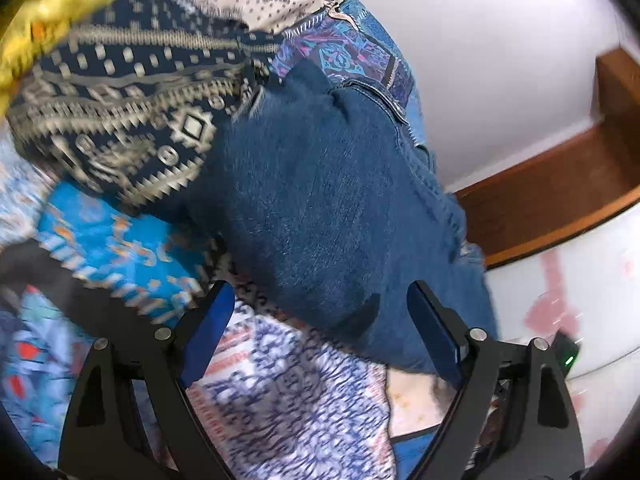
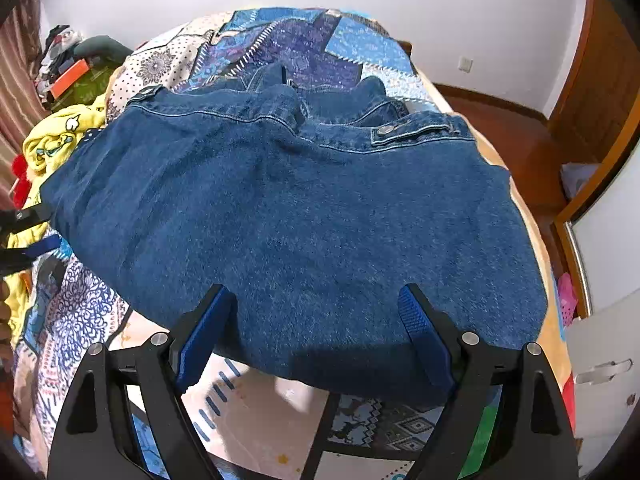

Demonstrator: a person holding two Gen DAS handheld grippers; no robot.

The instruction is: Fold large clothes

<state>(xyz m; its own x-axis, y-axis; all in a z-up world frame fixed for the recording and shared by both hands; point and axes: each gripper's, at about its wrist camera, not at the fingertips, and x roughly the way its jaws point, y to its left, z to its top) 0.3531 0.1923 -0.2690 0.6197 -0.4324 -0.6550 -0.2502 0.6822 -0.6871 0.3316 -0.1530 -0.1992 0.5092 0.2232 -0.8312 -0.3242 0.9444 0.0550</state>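
Observation:
A large blue denim garment (image 2: 304,208) lies spread flat on the bed, its buttoned waist tabs at the far side. In the right wrist view my right gripper (image 2: 314,300) hovers over the garment's near edge, fingers wide apart and gripping nothing. My left gripper (image 1: 320,300) is open too, above the denim garment (image 1: 320,200) at its left side; the cloth's edge shows between the fingers, but the pads do not press on it. The left gripper's fingers (image 2: 28,236) poke in at the right wrist view's left edge. The left wrist view is blurred.
A patchwork quilt (image 2: 304,44) covers the bed. A yellow printed garment (image 2: 56,140) and other clothes lie along the left side. A dark patterned cloth (image 1: 120,120) lies beside the denim. Wooden floor (image 2: 520,136), a white wall and white cabinet doors (image 2: 604,368) are to the right.

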